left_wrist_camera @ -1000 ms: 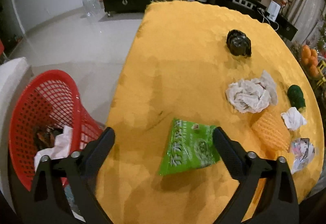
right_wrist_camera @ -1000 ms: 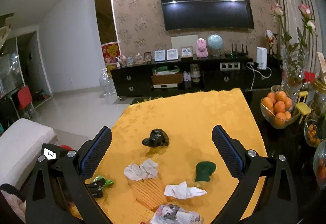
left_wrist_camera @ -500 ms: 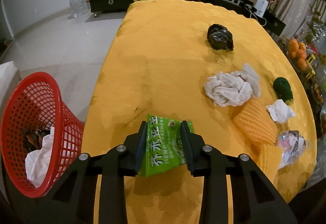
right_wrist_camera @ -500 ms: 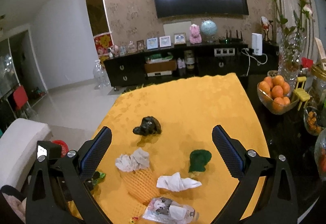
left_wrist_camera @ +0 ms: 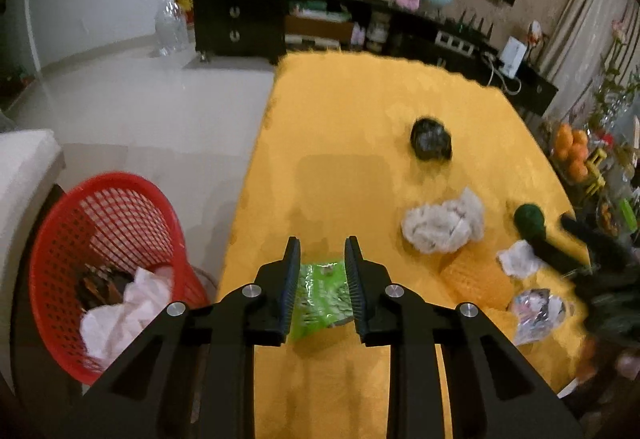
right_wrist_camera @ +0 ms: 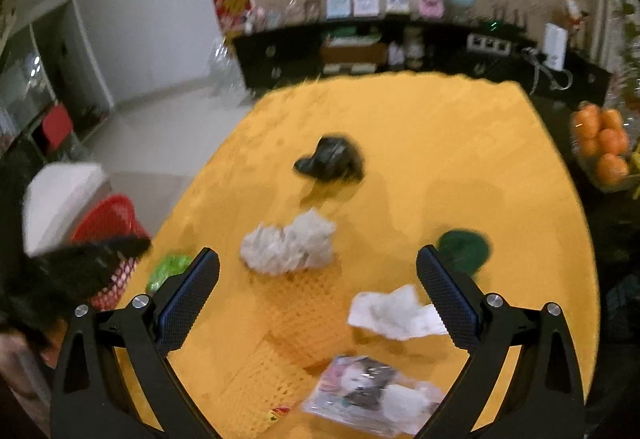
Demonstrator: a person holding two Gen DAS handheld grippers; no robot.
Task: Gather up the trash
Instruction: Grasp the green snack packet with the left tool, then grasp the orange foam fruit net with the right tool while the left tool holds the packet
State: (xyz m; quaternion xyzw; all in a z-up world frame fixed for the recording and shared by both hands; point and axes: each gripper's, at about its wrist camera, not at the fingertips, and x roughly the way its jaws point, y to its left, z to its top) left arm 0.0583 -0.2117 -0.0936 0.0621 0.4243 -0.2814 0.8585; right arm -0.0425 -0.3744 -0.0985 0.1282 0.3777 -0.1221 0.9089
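My left gripper (left_wrist_camera: 322,253) is shut on a green snack packet (left_wrist_camera: 320,293) and holds it over the near left part of the yellow table (left_wrist_camera: 360,119). A red mesh trash basket (left_wrist_camera: 100,223) with white paper inside stands on the floor left of the table. My right gripper (right_wrist_camera: 318,265) is open and empty above a white tissue (right_wrist_camera: 394,313) and a printed plastic wrapper (right_wrist_camera: 372,393). A grey crumpled paper wad (right_wrist_camera: 288,245), a black crumpled bag (right_wrist_camera: 330,159) and a green wad (right_wrist_camera: 462,249) lie further out.
Yellow foam fruit nets (right_wrist_camera: 296,315) lie on the table near the wrapper. A bowl of oranges (right_wrist_camera: 602,149) stands at the table's right edge. A dark cabinet (left_wrist_camera: 240,25) and a water jug (left_wrist_camera: 170,27) stand behind. A white seat (left_wrist_camera: 24,167) is left of the basket.
My left gripper closed on the green packet and lifted it a little. My right gripper moved down and forward over the trash, staying open.
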